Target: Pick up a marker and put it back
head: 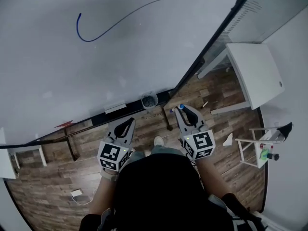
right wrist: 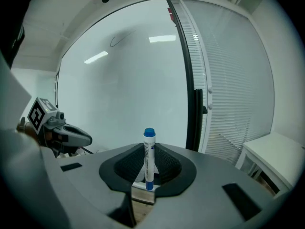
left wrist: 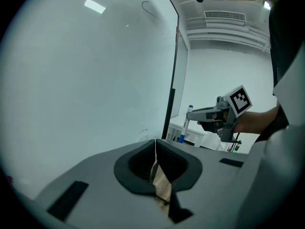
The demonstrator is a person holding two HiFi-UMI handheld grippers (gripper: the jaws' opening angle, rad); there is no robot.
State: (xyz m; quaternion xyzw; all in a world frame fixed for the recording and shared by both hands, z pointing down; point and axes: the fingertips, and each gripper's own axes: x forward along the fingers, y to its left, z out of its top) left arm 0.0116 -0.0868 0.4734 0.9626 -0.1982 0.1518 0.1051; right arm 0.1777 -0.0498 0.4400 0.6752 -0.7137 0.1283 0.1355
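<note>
A white marker with a blue cap stands upright between the jaws of my right gripper, which is shut on it. In the head view the right gripper holds the marker in front of the whiteboard's lower edge, a little right of a small clear cup on the board's tray. My left gripper hangs lower left of the cup. Its jaws meet with nothing between them in the left gripper view. A curved blue line is drawn on the board.
A white table stands at the right against a wall with blinds. A small white rack with bottles is at the lower right. The floor is wood, with a white adapter and cable on it at the lower left.
</note>
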